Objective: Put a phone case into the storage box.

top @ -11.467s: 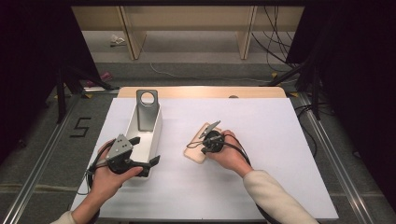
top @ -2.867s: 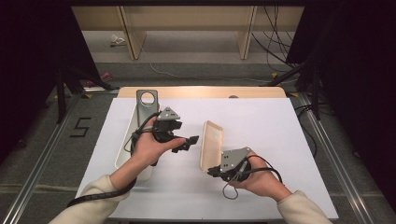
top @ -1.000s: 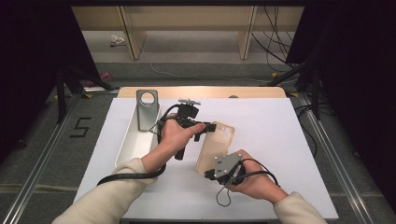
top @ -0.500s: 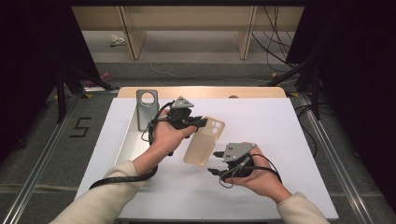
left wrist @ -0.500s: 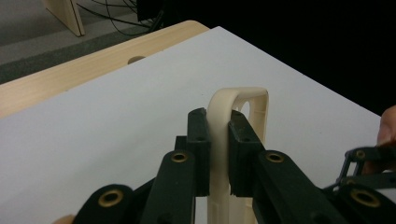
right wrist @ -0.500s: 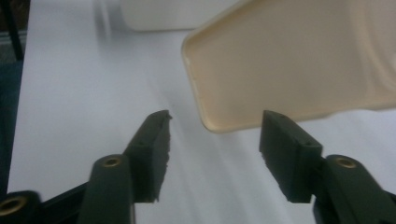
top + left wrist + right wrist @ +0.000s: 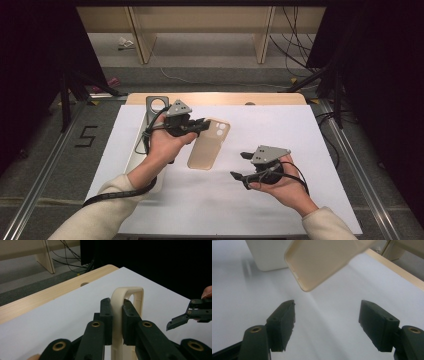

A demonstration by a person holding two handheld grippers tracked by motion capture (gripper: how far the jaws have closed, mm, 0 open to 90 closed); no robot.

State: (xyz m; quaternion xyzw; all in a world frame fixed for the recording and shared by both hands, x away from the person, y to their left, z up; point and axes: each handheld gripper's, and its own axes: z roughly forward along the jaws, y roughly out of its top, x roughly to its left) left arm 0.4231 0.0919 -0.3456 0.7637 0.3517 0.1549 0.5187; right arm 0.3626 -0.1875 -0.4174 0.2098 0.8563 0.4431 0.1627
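Looking down from the high view, we see a white table [image 7: 210, 210] with a pale wooden strip along its far edge. At the far left of the table lies a long grey metal bracket [image 7: 150, 107], its far end standing upright with a round hole through it.

Just right of the bracket is the left gripper [image 7: 202, 125], held above the table in the person's left hand [image 7: 162, 145], with a black cable trailing back along the sleeve. Its two black jaws are clamped tight on the top edge of a beige phone case [image 7: 210, 145], close to the camera cut-out. The case hangs from that grip over the middle of the table, its long body slanting back toward the person. In the left gripper view, the jaws pinch the thin rim of the case [image 7: 127, 297] between them, pads pressed on both sides.

Further right and nearer the person, the right gripper [image 7: 240, 167] sits in the right hand [image 7: 287, 182], well apart from the case. Its jaws have just been opening and now stand wide with nothing between them. In the right gripper view, the rounded lower corner of the case [image 7: 322, 265] floats beyond the spread jaws, clear of both pads.
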